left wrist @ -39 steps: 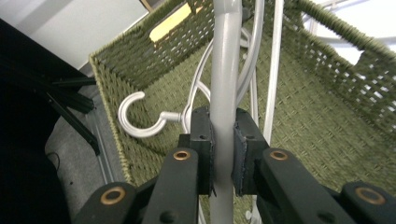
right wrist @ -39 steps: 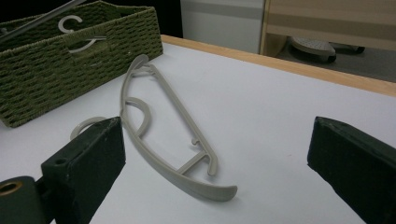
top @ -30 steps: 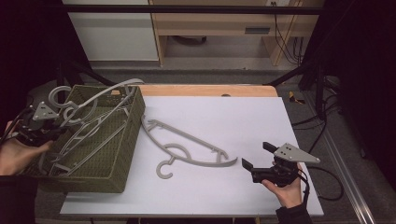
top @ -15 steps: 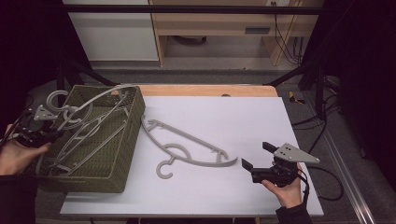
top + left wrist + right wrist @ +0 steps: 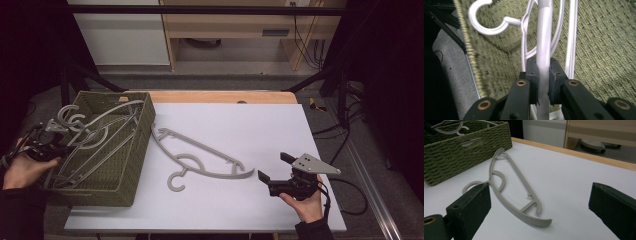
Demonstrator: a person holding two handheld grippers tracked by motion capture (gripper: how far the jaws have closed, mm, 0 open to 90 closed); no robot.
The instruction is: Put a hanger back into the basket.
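Left tool [image 5: 543, 75] clamped on a white hanger [image 5: 544, 45] over the basket [image 5: 131, 165]; right tool [image 5: 539, 202] wide open, empty.

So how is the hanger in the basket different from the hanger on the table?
The hanger in the basket is clamped between the jaws of the left hand-held gripper; the hanger on the table lies free, with the right hand-held gripper open and apart from it. The held one sits tilted over the green woven basket; the other lies flat on the white table. Both are pale plastic with a curled hook.
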